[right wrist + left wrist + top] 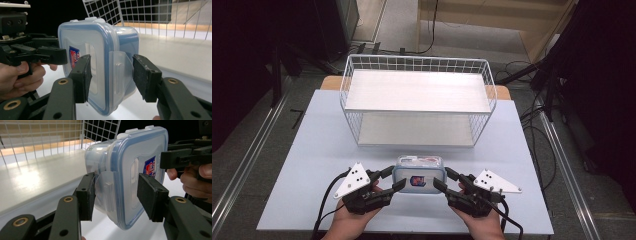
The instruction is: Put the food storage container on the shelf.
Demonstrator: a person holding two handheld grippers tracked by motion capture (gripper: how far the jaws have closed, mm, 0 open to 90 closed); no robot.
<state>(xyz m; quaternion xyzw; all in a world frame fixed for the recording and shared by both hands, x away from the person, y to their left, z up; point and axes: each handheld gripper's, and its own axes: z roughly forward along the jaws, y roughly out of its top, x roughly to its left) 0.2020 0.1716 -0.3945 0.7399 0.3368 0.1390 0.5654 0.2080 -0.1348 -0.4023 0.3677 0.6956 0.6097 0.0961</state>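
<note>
Clear rounded plastic container (419, 173), blue-rimmed lid, clamped by left gripper (393, 181) and right gripper (445, 181).

Both forearms come in low and side by side, each hand wrapped around the body of its tool from beneath. The left claw (396, 179) points inward to the right, the right claw (443, 180) inward to the left, so the two face each other tip to tip. Each stands about half spread, one jaw above and one below. The grey three-cornered plates ride on top, cables trailing back past the wrists.
</note>
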